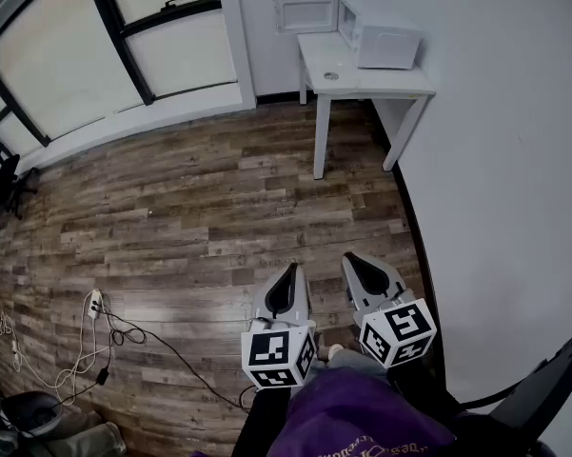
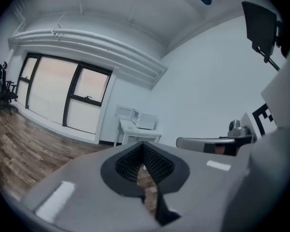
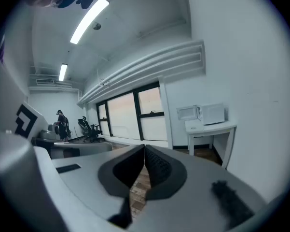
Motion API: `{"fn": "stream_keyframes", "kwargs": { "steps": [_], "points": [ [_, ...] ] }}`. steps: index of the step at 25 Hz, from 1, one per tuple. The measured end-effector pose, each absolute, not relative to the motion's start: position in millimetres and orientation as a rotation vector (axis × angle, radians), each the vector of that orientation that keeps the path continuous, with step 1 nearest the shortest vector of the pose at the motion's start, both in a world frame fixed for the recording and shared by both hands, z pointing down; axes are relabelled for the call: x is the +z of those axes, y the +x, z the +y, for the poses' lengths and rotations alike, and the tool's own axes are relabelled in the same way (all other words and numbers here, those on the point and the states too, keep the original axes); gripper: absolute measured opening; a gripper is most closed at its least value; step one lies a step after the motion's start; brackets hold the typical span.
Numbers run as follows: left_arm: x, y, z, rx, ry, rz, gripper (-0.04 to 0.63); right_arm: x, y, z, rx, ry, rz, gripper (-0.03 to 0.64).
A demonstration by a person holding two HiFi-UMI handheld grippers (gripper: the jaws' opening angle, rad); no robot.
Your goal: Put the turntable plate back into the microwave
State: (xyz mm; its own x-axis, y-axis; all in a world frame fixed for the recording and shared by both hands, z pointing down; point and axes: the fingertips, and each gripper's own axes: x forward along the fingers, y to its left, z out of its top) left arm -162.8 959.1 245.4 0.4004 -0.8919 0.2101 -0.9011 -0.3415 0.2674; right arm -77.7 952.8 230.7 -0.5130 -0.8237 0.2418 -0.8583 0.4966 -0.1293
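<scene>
White microwave [image 1: 388,46], which way from the jaws?
— Far ahead of both, on the table [image 1: 362,89], door open, with what looks like the plate [image 1: 331,75] beside it. Left gripper [image 1: 287,274] and right gripper [image 1: 357,265] are pressed together, empty; the right looks nearer.

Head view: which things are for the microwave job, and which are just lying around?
For the job: white microwave, door open; small round plate; white table; left hand-held gripper; right hand-held gripper.
Lying around: white power strip with cables; black office chair.

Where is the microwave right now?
In the head view, the white box-shaped microwave sits top right on the small white table, right of the big window, door swung open.
</scene>
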Motion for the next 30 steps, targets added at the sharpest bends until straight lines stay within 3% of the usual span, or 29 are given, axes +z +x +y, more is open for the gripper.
{"fn": "stream_keyframes", "kwargs": {
  "steps": [11,30],
  "points": [
    [272,-187,925,0.04,2.289,-1.585,0.003,250,-94,912,0.364,1.471,-2.616,0.011],
    [261,-158,679,0.008,2.343,-1.561,0.003,256,-80,654,0.424,1.374,-2.634,0.011]
  ]
}}
